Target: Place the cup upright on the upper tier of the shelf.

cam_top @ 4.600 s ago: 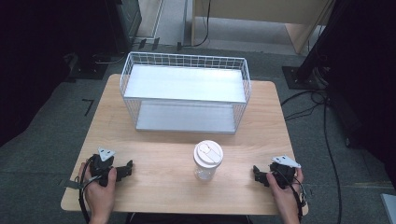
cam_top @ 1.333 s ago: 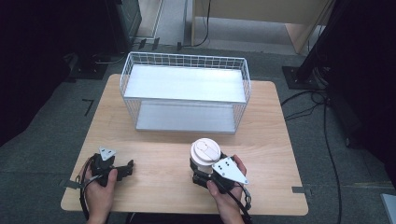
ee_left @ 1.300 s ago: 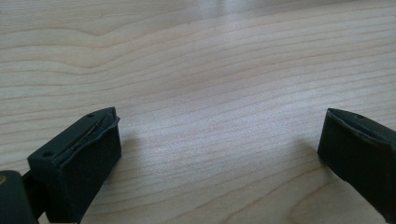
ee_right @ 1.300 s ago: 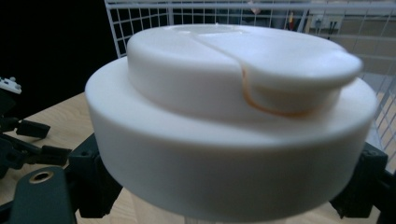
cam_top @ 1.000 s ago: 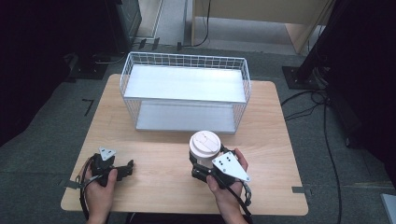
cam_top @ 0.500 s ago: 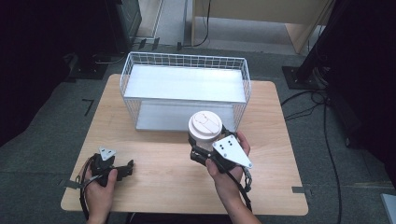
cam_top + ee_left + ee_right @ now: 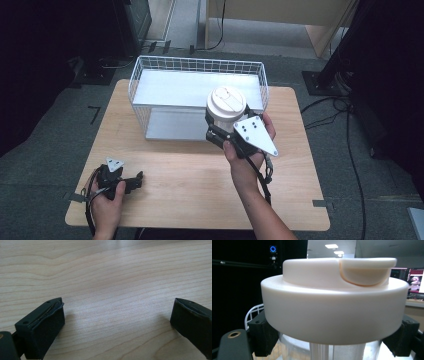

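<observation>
The right gripper [image 7: 222, 131] clasps the lidded cup [image 7: 226, 103], hiding its lower body.

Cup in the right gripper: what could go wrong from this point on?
The right gripper clamps the cup just under its lid, so the clear body might slip down, or the lid pop off. The cup is carried close to the wire basket; its base could clip the front rim on the way in.
</observation>
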Available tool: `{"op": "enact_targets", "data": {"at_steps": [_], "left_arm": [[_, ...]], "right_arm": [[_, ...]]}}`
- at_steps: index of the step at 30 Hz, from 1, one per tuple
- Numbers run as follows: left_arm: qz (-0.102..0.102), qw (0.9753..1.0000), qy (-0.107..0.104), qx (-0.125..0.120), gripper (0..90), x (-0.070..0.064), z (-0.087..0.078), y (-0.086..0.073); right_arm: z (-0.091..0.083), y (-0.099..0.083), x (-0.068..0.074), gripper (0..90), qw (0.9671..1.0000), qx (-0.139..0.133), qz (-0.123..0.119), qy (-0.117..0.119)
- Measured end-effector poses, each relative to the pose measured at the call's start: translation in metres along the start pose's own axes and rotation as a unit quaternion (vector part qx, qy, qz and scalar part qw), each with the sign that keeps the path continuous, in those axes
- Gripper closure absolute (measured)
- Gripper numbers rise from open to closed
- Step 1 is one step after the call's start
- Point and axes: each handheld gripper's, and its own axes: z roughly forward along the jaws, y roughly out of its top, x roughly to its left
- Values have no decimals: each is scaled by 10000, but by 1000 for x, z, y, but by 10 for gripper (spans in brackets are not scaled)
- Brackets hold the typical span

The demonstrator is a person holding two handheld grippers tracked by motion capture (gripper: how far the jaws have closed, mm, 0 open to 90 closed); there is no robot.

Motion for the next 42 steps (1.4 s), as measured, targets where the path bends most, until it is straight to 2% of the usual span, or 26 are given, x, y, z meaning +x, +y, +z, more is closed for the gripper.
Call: {"op": "enact_targets", "data": {"at_steps": [2,10,12,13,17,20,22,25,29,30,33,35,37,38,42], "left_arm": [[-8,10000,-3,0,0,0,0,0],[-8,10000,-5,-1,0,0,0,0],[-8,10000,-5,0,0,0,0,0],[-8,10000,-5,-1,0,0,0,0],[-14,10000,-4,-9,0,0,0,0],[-7,10000,-2,-3,0,0,0,0],[-6,10000,-3,-2,0,0,0,0],[-9,10000,-2,-3,0,0,0,0],[2,10000,-5,7,0,0,0,0],[3,10000,-5,6,0,0,0,0],[-4,10000,-5,0,0,0,0,0],[-4,10000,-5,0,0,0,0,0],[-8,10000,-5,-3,0,0,0,0],[-7,10000,-5,-1,0,0,0,0],[-17,10000,-5,-11,0,0,0,0]], "right_arm": [[9,9,-1,145,9999,-90,-60,-63],[30,23,-2,144,9995,-204,-165,-167],[42,26,-2,145,9992,-194,-229,-255],[42,26,-2,145,9992,-194,-229,-255],[61,29,-3,144,9989,-197,-321,-292],[68,30,-5,144,9991,-235,-280,-226],[80,32,-6,145,9992,-219,-260,-227],[92,32,-7,144,9986,-129,-409,-295],[104,31,-7,143,9981,-61,-472,-399],[114,30,-8,143,9980,-10,-454,-449],[121,29,-8,143,9979,38,-465,-455],[133,26,-11,143,9986,141,-264,-441],[137,24,-13,143,9986,154,-228,-453],[144,22,-15,143,9979,209,-209,-578],[151,21,-18,143,9975,228,-155,-654]]}}
